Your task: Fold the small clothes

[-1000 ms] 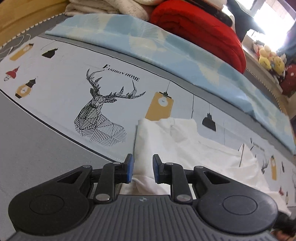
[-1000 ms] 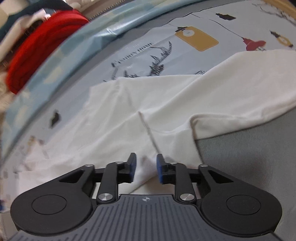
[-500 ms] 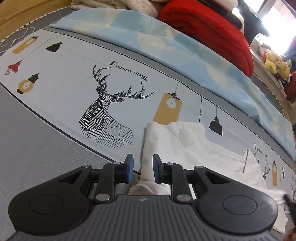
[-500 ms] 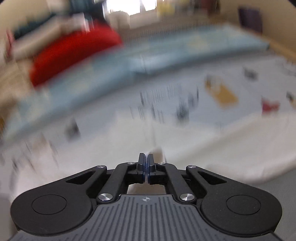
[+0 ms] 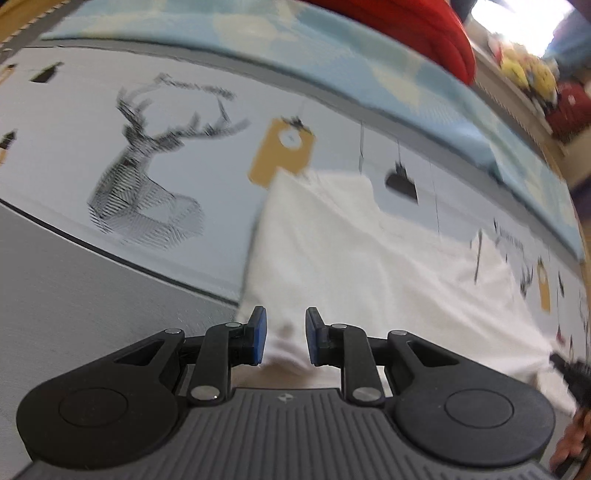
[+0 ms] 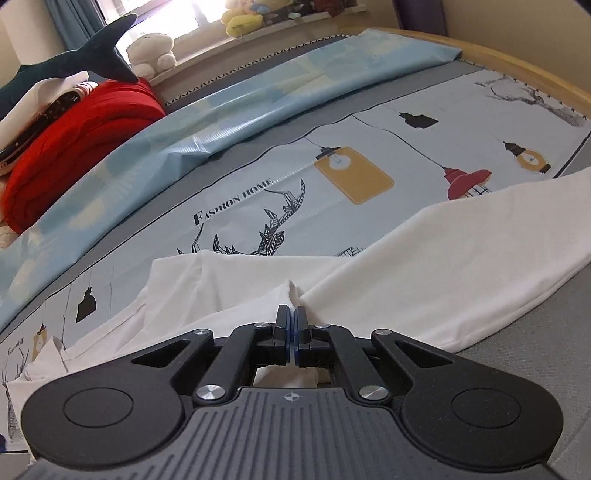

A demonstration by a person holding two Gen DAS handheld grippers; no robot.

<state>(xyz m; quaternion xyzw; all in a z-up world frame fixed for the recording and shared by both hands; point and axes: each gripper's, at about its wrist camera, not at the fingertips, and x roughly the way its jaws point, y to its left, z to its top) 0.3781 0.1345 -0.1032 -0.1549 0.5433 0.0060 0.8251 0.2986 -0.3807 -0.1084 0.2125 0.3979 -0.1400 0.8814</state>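
A white garment point(image 5: 369, 258) lies spread on the printed bed sheet point(image 5: 74, 155). My left gripper point(image 5: 282, 328) is open, its blue pads on either side of the garment's near left edge, with cloth showing between them. The view is blurred. My right gripper point(image 6: 291, 321) is shut on a pinched fold of the white garment point(image 6: 424, 273) and holds it slightly raised, so the cloth drapes away to both sides. The right gripper's tip also shows at the far right edge of the left wrist view point(image 5: 569, 369).
A folded light blue blanket point(image 6: 221, 110) runs along the back of the bed. A red quilt point(image 6: 74, 136) and stacked fabrics sit behind it, with plush toys point(image 6: 240, 18) on the windowsill. The wooden bed frame point(image 6: 517, 74) curves at the right. Grey mattress point(image 5: 74, 295) lies near me.
The right gripper closed on a fold of the white garment and lifted it. The left gripper stayed open and shifted toward the garment's left edge.
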